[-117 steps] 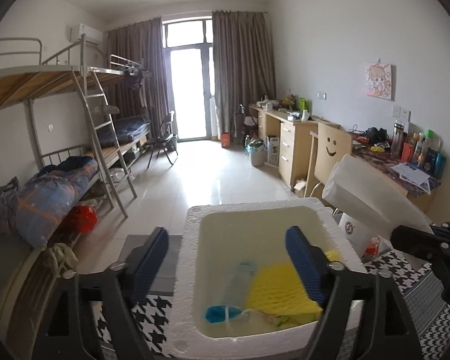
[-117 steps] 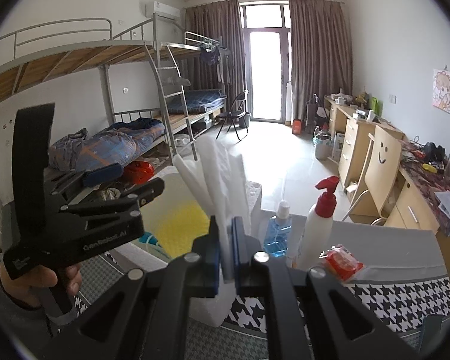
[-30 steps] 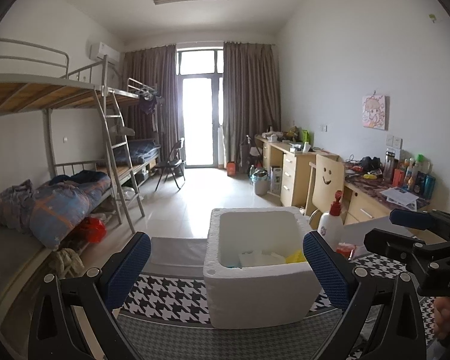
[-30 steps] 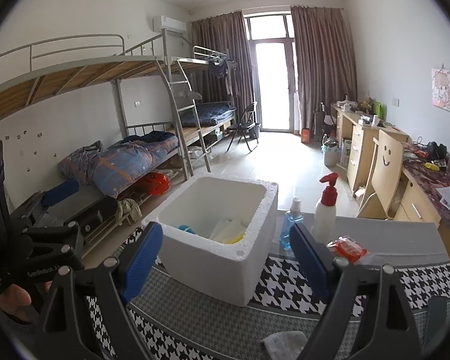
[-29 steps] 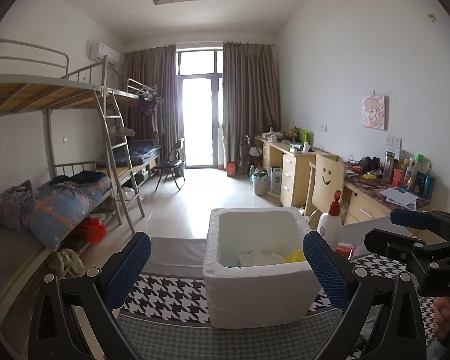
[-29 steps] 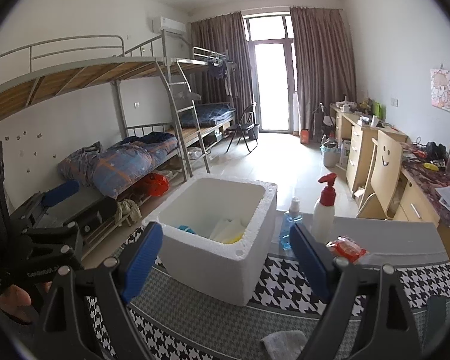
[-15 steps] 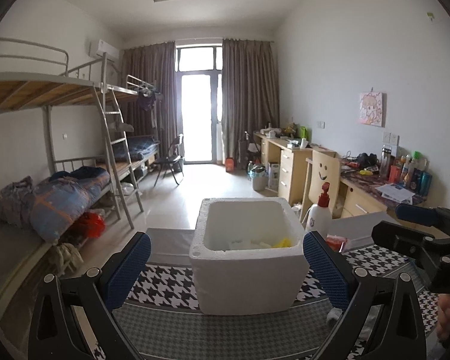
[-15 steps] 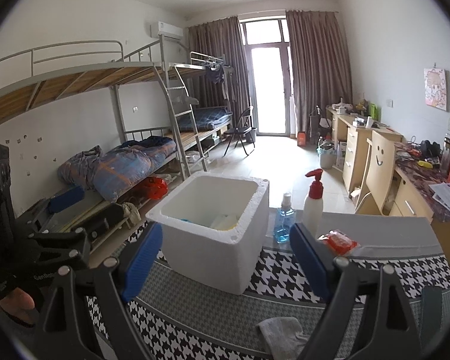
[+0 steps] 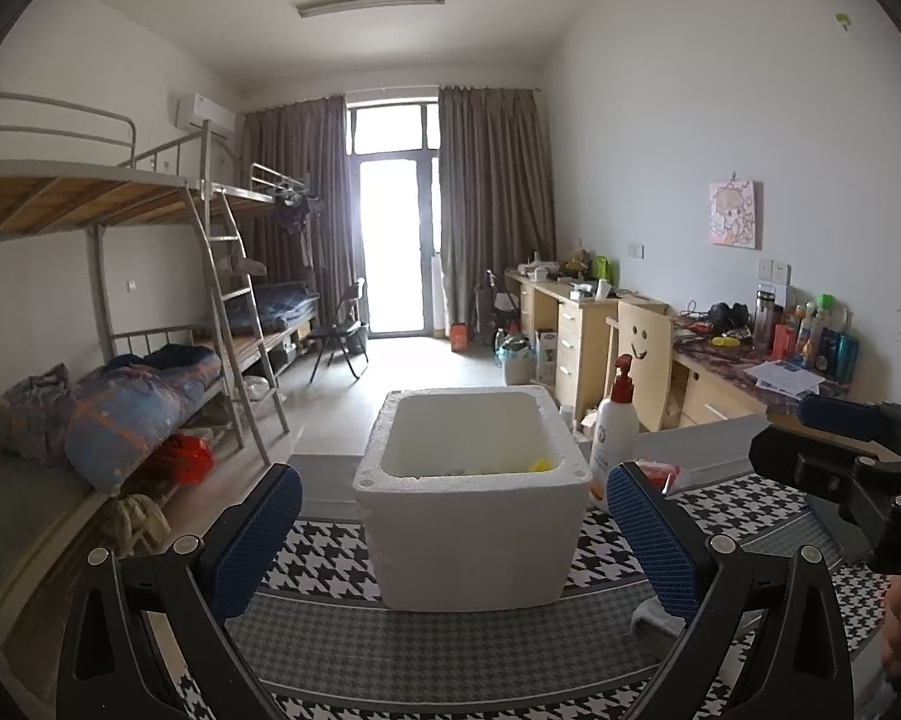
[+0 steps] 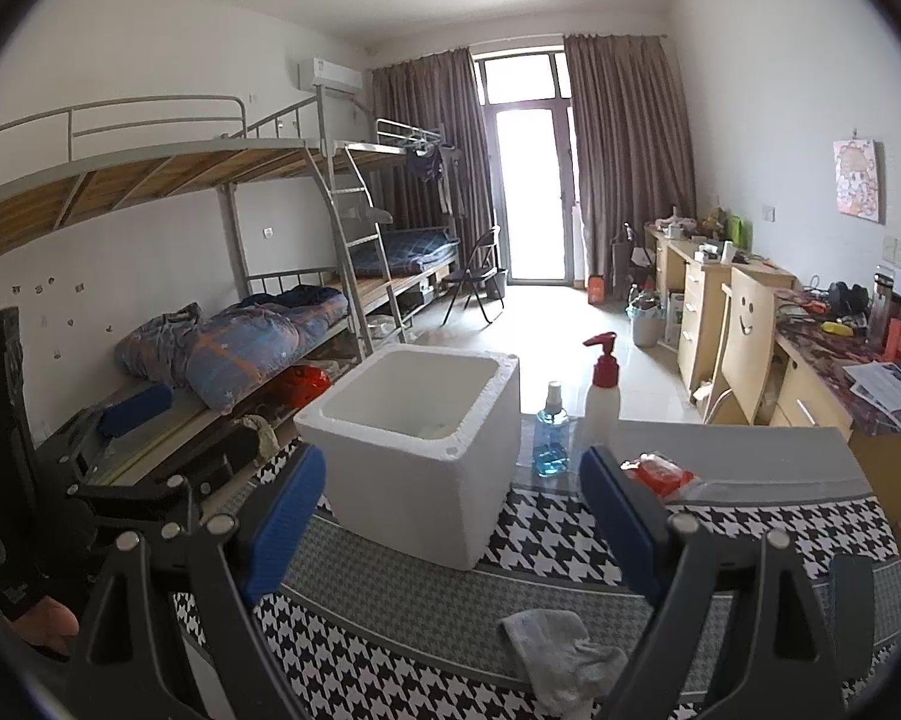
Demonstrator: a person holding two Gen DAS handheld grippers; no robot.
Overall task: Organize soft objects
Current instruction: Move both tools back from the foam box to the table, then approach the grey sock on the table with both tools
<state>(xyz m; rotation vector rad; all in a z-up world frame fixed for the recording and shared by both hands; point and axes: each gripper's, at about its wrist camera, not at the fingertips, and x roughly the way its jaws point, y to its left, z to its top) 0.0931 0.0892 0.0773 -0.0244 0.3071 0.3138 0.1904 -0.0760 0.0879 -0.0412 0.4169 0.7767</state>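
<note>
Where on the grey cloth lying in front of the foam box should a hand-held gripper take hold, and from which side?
Grip the raised, crumpled fold at the middle of the grey cloth, coming straight down from above. It lies limp and flat on the houndstooth mat, so its edges probably give the fingers little to pinch.

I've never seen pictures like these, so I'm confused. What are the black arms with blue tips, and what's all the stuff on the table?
Those are two grabbing tools, one in each of a person's hands. Each carries a camera looking out between its blue tips, so one picture comes from the left gripper and one from the right gripper. Both are open and hold nothing. On the checked tablecloth stands a white foam box with a few things inside, a blue spray bottle, a white pump bottle, a red packet and a grey cloth lying near the front edge.
</note>
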